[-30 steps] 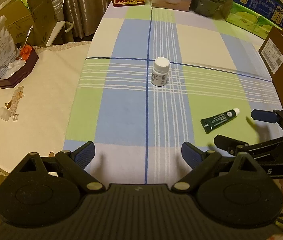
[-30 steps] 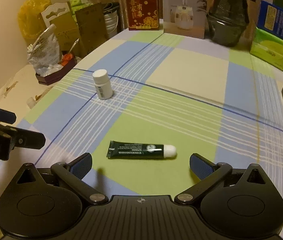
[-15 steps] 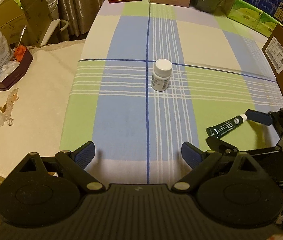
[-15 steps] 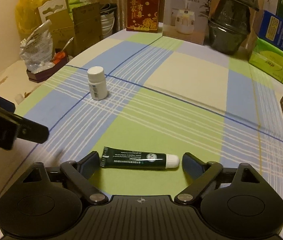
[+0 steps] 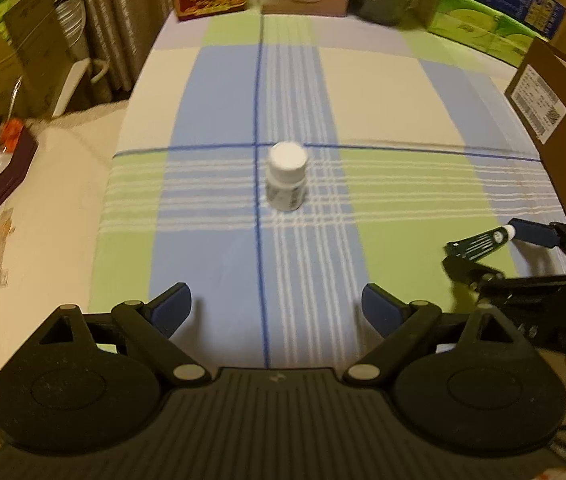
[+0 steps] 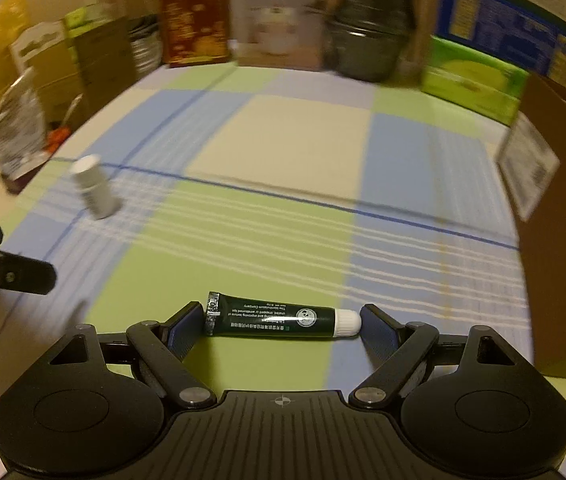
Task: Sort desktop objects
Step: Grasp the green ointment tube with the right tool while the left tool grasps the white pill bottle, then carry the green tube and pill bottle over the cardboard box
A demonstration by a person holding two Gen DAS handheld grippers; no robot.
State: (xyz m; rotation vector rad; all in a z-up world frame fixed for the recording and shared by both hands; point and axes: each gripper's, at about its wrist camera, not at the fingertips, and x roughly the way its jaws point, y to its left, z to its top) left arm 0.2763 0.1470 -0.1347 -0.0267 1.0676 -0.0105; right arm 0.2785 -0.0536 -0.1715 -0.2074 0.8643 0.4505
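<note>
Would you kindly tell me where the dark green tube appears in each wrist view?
Left wrist view: dark green tube at the right edge, between the right tongs.
Right wrist view: tube low and central, lying crosswise between the closing tongs, ends at the pads.
Shared landmark: white bottle standing by the blue cloth lines.

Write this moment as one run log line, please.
right gripper: fingers at both ends of green tube | left gripper: open, short of white bottle
</note>
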